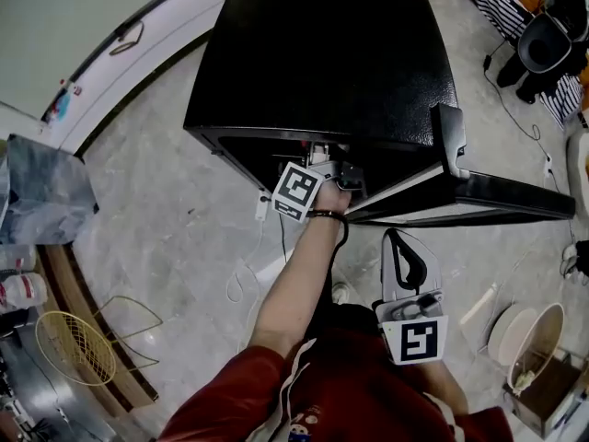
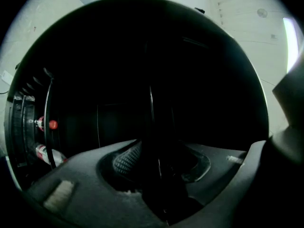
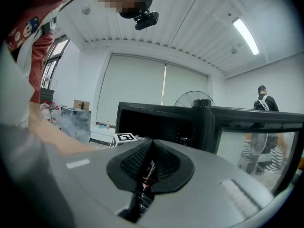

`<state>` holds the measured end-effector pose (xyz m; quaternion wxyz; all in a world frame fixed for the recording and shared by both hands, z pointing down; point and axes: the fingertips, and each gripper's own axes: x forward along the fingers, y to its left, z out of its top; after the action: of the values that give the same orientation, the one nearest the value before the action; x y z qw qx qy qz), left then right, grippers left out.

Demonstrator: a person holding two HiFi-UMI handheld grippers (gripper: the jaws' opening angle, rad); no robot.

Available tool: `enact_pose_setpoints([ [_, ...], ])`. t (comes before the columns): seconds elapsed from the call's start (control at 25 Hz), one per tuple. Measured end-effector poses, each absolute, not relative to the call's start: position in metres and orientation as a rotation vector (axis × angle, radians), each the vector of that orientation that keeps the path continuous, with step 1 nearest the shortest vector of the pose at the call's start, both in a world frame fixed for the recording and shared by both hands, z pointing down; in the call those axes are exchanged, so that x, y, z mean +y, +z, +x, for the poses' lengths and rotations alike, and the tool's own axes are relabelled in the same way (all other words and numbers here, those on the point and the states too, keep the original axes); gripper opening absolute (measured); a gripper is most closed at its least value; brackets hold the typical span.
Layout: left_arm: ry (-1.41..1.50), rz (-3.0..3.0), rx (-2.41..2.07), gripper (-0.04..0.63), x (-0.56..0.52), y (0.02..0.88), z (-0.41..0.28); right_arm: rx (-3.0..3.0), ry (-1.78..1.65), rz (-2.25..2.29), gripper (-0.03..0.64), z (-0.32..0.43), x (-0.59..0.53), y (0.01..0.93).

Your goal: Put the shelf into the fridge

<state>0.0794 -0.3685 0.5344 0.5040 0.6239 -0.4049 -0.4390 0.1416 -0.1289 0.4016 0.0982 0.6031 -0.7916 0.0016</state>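
Observation:
The black fridge (image 1: 322, 58) stands with its door (image 1: 497, 205) swung out to the right. My left gripper (image 1: 333, 166) reaches into the opening at the front edge. In the left gripper view the inside is dark. A thin wire of the shelf (image 2: 151, 113) runs upright between the jaws of the left gripper (image 2: 159, 160), whose ribbed pads (image 2: 127, 158) stand apart from it, so it is open. More wire rods (image 2: 47, 118) and a red-capped bottle (image 2: 52, 125) show at the left wall. My right gripper (image 1: 402, 251) hangs back near my body, shut (image 3: 151, 163), pointing at the fridge.
A yellow wire basket (image 1: 78, 343) lies on the floor at the left, beside a grey box (image 1: 46, 191). A white cable (image 1: 244, 284) trails below the fridge. An office chair (image 1: 543, 40) and a person in stripes (image 1: 502, 3) are at the far right. A fan (image 3: 192, 99) stands behind.

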Motion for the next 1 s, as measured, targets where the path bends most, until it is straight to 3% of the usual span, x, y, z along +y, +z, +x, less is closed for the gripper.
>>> enact_pose_setpoints([
  [0.56,-0.974,1.649,-1.046,0.175,-0.228,0.502,0.047,-2.428,-0.069,1.781,0.0,0.154,-0.069,0.386],
  [1.0,-0.729,1.926,-1.238,0.174,-0.103,0.461,-0.005,-2.477,0.011,1.866,0.0,0.165,-0.051,0.38],
])
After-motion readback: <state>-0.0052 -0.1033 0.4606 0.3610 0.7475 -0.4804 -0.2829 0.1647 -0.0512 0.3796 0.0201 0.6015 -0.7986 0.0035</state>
